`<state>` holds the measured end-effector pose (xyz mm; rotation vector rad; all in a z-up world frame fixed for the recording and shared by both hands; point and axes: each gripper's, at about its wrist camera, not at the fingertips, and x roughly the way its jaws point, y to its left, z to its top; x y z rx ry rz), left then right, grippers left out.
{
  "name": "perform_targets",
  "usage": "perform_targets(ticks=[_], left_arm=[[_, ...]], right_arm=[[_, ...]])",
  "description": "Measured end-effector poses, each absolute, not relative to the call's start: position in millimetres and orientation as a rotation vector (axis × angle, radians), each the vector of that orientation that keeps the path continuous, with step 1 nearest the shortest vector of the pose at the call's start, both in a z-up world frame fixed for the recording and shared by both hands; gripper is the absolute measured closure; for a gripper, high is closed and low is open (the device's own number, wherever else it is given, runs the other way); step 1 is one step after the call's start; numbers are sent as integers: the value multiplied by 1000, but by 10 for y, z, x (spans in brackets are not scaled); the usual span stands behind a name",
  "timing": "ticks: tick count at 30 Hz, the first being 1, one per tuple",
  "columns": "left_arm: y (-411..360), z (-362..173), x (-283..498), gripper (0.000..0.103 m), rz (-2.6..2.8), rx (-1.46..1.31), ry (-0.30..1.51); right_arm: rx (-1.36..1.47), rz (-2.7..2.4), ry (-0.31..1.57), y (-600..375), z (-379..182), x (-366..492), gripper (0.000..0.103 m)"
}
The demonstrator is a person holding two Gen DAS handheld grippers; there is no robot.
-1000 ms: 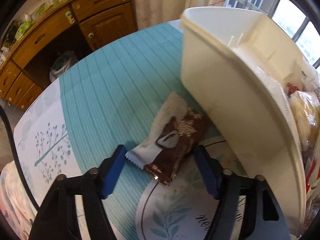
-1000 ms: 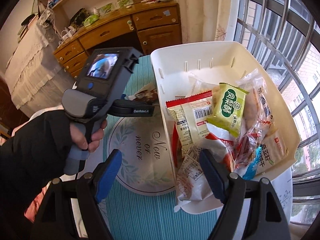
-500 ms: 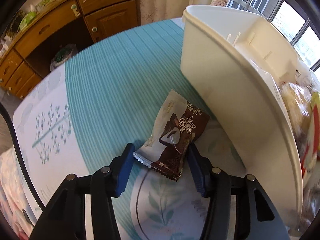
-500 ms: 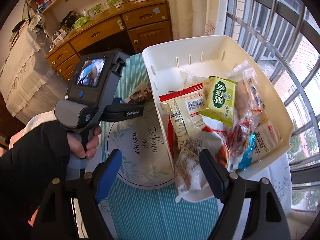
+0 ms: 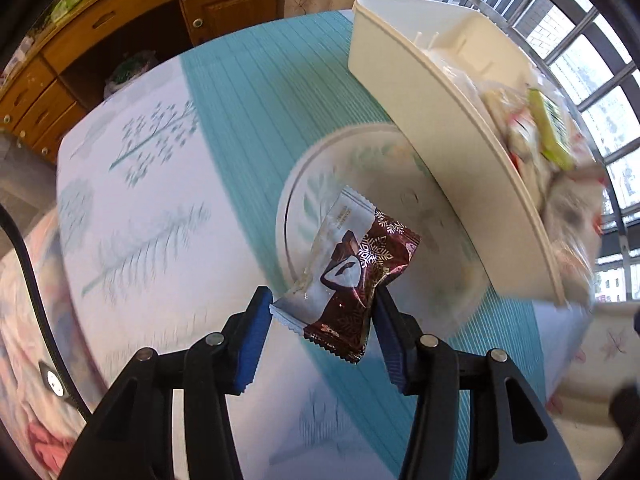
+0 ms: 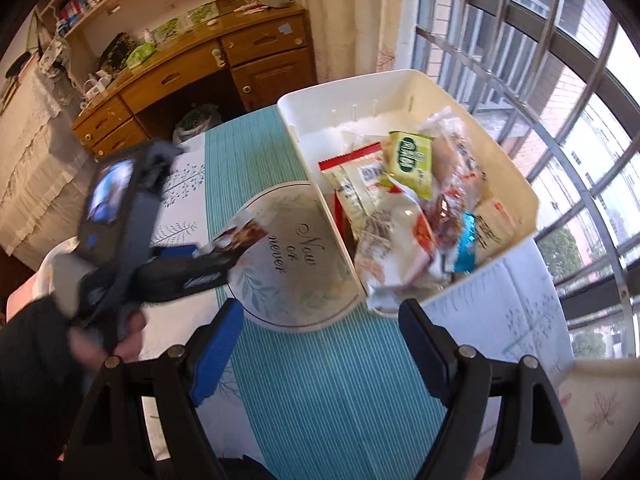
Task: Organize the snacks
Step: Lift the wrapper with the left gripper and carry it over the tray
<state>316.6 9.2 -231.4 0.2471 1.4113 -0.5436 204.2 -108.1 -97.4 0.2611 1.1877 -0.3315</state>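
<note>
A brown and white snack packet (image 5: 352, 264) hangs above the round printed placemat (image 5: 400, 184), clear of the table. My left gripper (image 5: 322, 300) is shut on the packet's lower end, blue pads pressing both sides. The right wrist view shows the same packet (image 6: 236, 236) sticking out of the hand-held left gripper (image 6: 188, 256), left of the white bin (image 6: 516, 184). The bin (image 5: 420, 92) holds several snack packets, a green one (image 6: 408, 160) on top. My right gripper (image 6: 320, 308) is open over the near side of the table, with nothing between its fingers.
A teal striped runner (image 6: 340, 380) crosses the white leaf-print tablecloth (image 5: 132, 184). A wooden desk with drawers (image 6: 192, 72) stands beyond the table. Barred windows (image 6: 560, 60) run along the right side. A dark-sleeved hand (image 6: 104, 344) holds the left gripper.
The left gripper closed on the packet and lifted it off the table, carrying it back over the placemat. The right gripper rose a little, its jaws unchanged.
</note>
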Motion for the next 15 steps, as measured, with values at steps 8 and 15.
perform_targets(ticks=[8,15], left_arm=[[451,-1887,2756,53,-549,221,1476],[496,-1441,2493,53,-532,206,1462]], right_arm=[[271,-394,1198,-1061,-798,1762,22],[273,-383,1192,-1092,-659,1585,22]])
